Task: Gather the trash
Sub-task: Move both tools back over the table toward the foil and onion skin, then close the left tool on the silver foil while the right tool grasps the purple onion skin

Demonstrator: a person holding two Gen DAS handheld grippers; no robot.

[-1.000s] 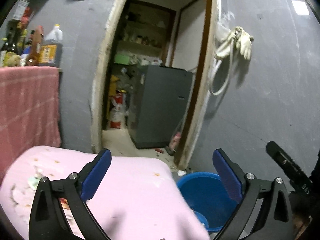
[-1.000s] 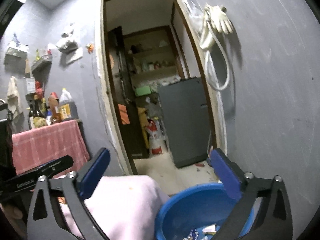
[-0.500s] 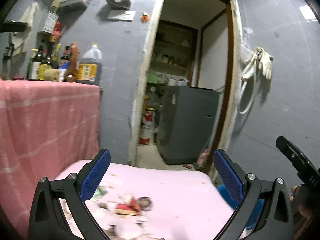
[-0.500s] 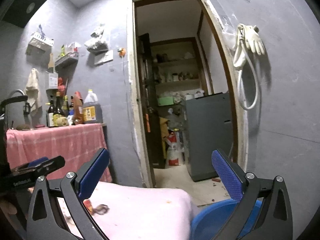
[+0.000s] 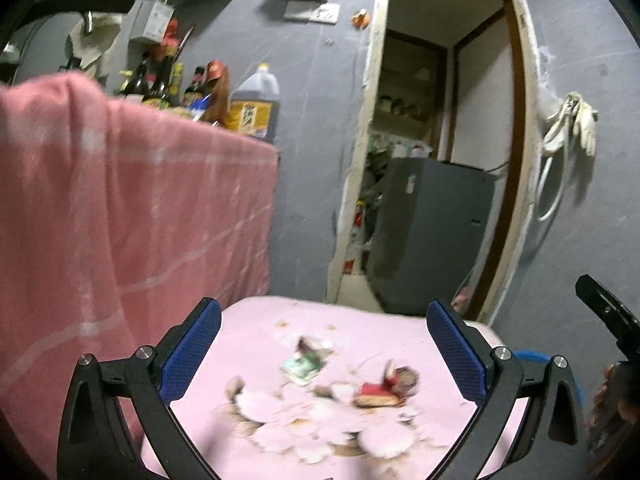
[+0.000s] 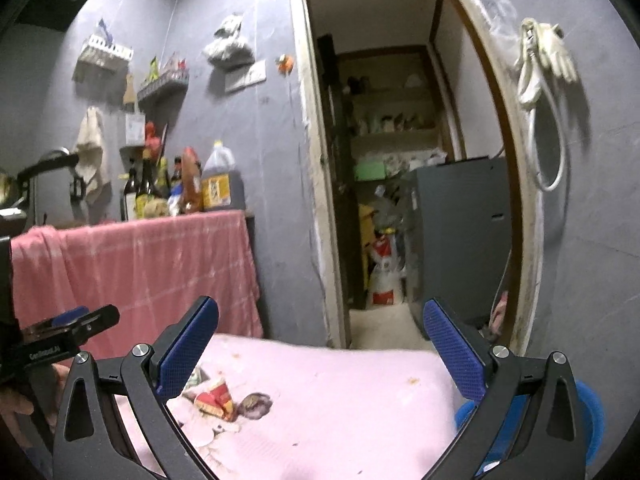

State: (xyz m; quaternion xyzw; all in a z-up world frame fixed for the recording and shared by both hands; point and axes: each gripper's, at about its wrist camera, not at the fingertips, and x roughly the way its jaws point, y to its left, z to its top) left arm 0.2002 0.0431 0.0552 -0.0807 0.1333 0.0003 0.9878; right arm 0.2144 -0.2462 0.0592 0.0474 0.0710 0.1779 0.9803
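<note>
Scraps of trash lie on a pink surface (image 5: pixel 360 328): a red wrapper (image 5: pixel 378 394), a green-white packet (image 5: pixel 302 366) and several pale paper bits (image 5: pixel 320 428). My left gripper (image 5: pixel 324 344) hangs open above them, nothing between its fingers. In the right wrist view the red wrapper (image 6: pixel 214 398) and a dark scrap (image 6: pixel 254 402) lie by the left finger of my open right gripper (image 6: pixel 320 346). A blue bucket (image 6: pixel 588 416) sits low at the right, beyond the pink surface (image 6: pixel 340 392). The left gripper's tip (image 6: pixel 80 326) shows at the left edge.
A counter draped in pink cloth (image 5: pixel 120 220) carries bottles and an oil jug (image 5: pixel 254 100). A doorway (image 6: pixel 392 160) opens onto a grey appliance (image 6: pixel 460 232) and shelves. White gloves and a hose (image 6: pixel 544 68) hang on the grey wall.
Both views have swung left and tilted down from the blue bucket to the pink surface. The trash pile has come between the left fingers. Both grippers stayed open.
</note>
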